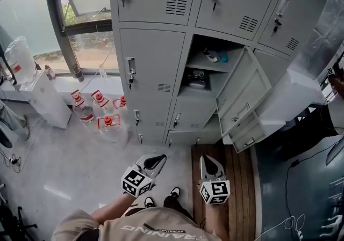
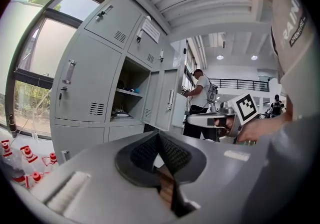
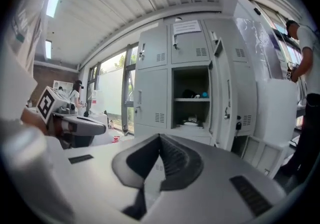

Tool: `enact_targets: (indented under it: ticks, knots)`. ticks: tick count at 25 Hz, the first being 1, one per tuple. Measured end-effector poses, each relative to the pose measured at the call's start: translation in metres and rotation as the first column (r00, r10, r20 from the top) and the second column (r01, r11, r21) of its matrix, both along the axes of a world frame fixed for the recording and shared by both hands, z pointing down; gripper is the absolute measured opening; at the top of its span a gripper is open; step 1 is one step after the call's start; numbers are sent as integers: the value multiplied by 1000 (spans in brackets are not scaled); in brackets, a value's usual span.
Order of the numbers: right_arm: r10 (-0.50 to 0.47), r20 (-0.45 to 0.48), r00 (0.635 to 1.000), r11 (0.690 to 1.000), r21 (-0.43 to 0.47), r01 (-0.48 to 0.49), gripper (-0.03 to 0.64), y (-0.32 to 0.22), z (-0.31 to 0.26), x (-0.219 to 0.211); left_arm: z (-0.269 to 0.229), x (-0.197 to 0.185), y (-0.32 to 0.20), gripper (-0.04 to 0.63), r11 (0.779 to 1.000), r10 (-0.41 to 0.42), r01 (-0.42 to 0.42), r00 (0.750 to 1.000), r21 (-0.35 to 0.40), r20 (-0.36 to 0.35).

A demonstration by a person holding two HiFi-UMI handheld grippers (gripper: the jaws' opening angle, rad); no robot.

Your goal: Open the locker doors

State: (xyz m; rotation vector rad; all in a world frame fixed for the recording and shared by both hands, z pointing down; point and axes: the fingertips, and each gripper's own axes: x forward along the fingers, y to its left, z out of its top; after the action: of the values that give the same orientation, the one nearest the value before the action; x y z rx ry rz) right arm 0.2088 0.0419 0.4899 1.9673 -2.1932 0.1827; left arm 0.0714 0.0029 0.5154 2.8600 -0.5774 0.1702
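Note:
The grey locker bank (image 1: 156, 57) stands in front of me. One middle compartment (image 1: 207, 68) is open, with small items on its shelf, and its door (image 1: 244, 87) is swung out to the right. Two lower doors (image 1: 250, 127) below it also hang open. The middle-left door (image 1: 153, 60) and the top-row doors are closed. My left gripper (image 1: 160, 158) and right gripper (image 1: 210, 160) hover low near my body, well short of the lockers. Both are shut with nothing between the jaws. The open compartment (image 2: 127, 93) shows in the left gripper view, and the same compartment (image 3: 191, 96) in the right gripper view.
Several red-capped water bottles (image 1: 99, 108) stand on the floor left of the lockers, next to a white cabinet (image 1: 45, 100) under the window. A white covered bulk (image 1: 293, 95) sits right of the open doors. A person (image 2: 200, 96) stands behind, to the right.

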Motion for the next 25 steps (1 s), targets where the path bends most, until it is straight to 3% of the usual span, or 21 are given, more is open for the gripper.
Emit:
enact_targets:
  ticks: [4, 9, 14, 19, 25]
  knots:
    - [-30, 24, 999, 999, 12, 30, 11, 12, -5, -37, -7, -15, -2, 6, 1000, -13, 13, 1000, 0, -26]
    - [-72, 27, 997, 996, 45, 71, 11, 21, -15, -53, -32, -21, 14, 7, 998, -33, 36, 998, 55, -50]
    - [-84, 0, 996, 991, 100, 84, 11, 37, -35, -56, -47, -18, 35, 6, 995, -48, 54, 996, 88, -77]
    - [-94, -14, 995, 985, 142, 95, 11, 44, -47, -47, -66, 1, 48, 6, 993, -11, 24, 994, 115, -108]
    - [-126, -16, 992, 980, 153, 127, 11, 47, -53, -36, -73, 6, 53, 7, 988, -44, 57, 994, 141, -98]
